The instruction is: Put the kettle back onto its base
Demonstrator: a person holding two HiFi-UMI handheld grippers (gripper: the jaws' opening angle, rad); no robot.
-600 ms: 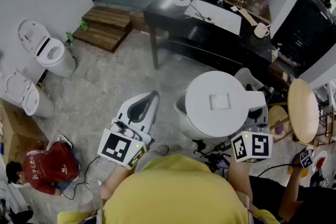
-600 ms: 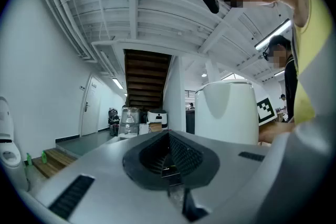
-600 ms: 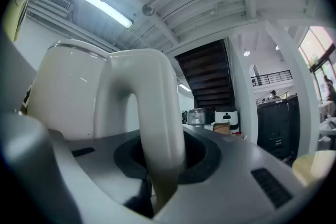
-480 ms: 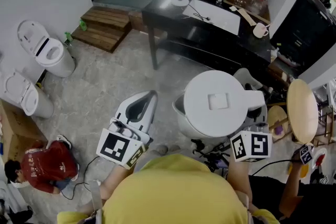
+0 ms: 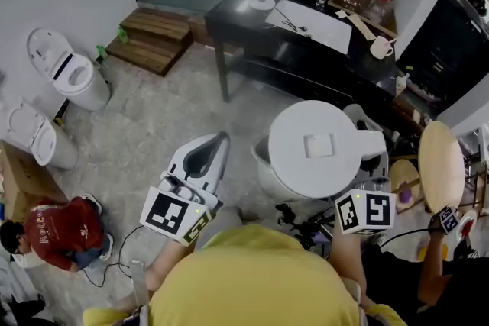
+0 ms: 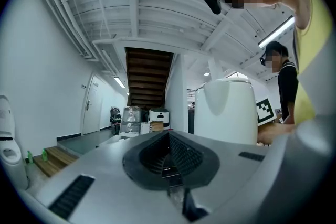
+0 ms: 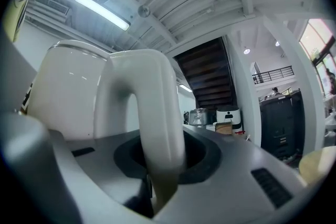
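In the head view I see the white kettle (image 5: 319,145) from above, hanging in the air over the floor with its lid on. My right gripper (image 5: 372,187) is shut on the kettle's handle (image 7: 152,113), which fills the middle of the right gripper view. My left gripper (image 5: 221,140) floats to the kettle's left, shut and holding nothing; the left gripper view shows the kettle's body (image 6: 226,110) beside it. A white round disc (image 5: 263,2) with a cord, which looks like the base, lies on the black table (image 5: 252,34) farther ahead.
The black table also carries a white board (image 5: 315,23), a mug (image 5: 380,46) and boxes. Two toilets (image 5: 72,76) and a wooden step (image 5: 153,38) stand at the left. A person in red (image 5: 53,233) crouches at the lower left. A round wooden top (image 5: 439,160) is at the right.
The kettle and both grippers hold about the same place. The crouching person at the lower left has shifted a little.
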